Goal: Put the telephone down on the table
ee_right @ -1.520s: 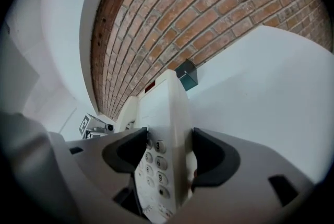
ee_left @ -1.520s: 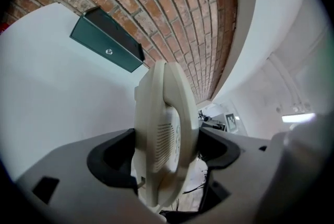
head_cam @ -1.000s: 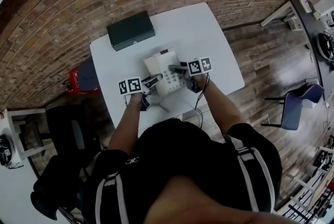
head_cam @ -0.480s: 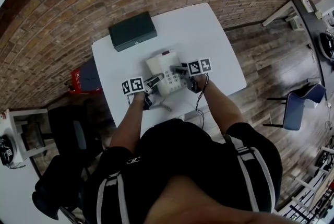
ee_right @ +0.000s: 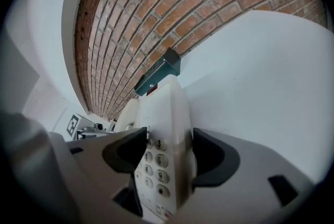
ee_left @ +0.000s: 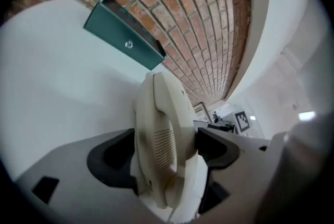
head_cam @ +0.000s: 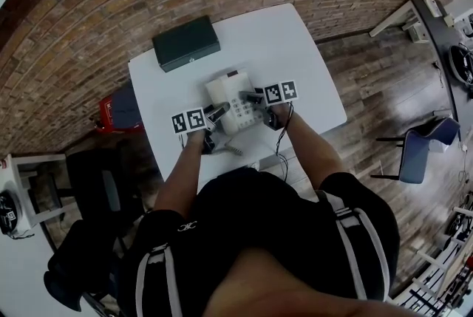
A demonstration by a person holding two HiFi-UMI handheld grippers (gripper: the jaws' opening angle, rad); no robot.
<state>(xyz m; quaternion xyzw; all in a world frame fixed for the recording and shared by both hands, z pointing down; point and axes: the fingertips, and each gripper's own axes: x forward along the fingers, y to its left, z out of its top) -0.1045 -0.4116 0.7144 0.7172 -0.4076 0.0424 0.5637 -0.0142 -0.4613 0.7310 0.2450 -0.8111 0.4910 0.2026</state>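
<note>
While my left tool pinches the telephone across its handset and my right tool pinches the keypad side, the phone lies mid-tabletop, toward the near edge. I cannot tell whether its base touches. I judge the lowering nearly done, with only the release left. Its long axis runs near edge to far edge, top end toward the dark green box.

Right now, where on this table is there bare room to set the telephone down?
The widest bare patch of the table lies between the dark green box and the far right corner. Another strip runs right of the telephone to the table's edge. It is crowded at the near edge, where the left gripper and right gripper hold the telephone.
</note>
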